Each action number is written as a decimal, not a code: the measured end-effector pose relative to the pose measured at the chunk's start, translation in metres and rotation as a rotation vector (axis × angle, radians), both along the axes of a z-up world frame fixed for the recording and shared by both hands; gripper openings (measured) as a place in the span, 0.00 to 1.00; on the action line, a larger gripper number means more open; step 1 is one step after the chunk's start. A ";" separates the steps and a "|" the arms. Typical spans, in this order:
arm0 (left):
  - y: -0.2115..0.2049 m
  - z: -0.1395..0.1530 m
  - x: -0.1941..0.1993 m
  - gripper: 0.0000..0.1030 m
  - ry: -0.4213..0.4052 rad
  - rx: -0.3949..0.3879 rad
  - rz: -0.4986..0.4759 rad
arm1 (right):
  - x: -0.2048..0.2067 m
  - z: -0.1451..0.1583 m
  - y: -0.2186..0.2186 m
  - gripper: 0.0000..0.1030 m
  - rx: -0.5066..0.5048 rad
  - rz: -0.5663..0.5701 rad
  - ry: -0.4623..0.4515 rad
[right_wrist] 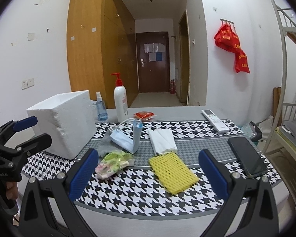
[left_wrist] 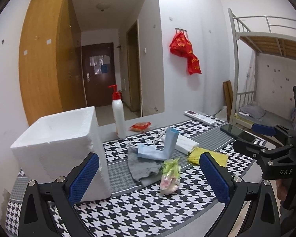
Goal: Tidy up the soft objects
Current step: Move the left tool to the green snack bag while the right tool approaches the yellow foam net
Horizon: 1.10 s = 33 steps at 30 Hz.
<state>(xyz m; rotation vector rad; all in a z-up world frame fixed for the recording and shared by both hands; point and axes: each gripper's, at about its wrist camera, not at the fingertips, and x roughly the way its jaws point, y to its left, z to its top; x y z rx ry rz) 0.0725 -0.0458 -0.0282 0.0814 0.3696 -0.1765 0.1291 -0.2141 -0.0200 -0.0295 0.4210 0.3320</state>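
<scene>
A white foam box (left_wrist: 57, 150) (right_wrist: 65, 122) stands open-topped at the table's left. Soft things lie mid-table: a grey cloth (left_wrist: 142, 165) (right_wrist: 104, 144), blue face masks (left_wrist: 157, 150) (right_wrist: 126, 138), a green-and-pink floral pouch (left_wrist: 170, 175) (right_wrist: 112, 164), white tissues (left_wrist: 185, 143) (right_wrist: 162, 139) and a yellow foam net sleeve (left_wrist: 207, 156) (right_wrist: 172, 170). My left gripper (left_wrist: 149, 179) (right_wrist: 32, 128) is open and empty, just short of the floral pouch. My right gripper (right_wrist: 148, 174) (left_wrist: 250, 136) is open and empty, just short of the yellow sleeve.
A pump bottle (left_wrist: 118, 116) (right_wrist: 120, 102), a small blue spray bottle (right_wrist: 101, 108) and a red snack packet (left_wrist: 141, 126) (right_wrist: 144, 116) stand at the table's far edge. A remote (left_wrist: 200, 116) (right_wrist: 215, 121) and a black phone (left_wrist: 238, 133) (right_wrist: 246, 157) lie right. A bunk bed (left_wrist: 266, 59) stands beyond.
</scene>
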 end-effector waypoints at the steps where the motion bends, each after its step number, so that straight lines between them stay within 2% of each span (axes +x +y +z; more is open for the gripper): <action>1: -0.001 -0.001 0.002 0.99 0.004 -0.001 -0.005 | 0.001 -0.001 0.000 1.00 -0.011 -0.006 0.001; 33: -0.027 -0.044 0.062 0.99 0.225 0.027 -0.088 | 0.050 -0.036 -0.018 0.99 -0.028 -0.068 0.138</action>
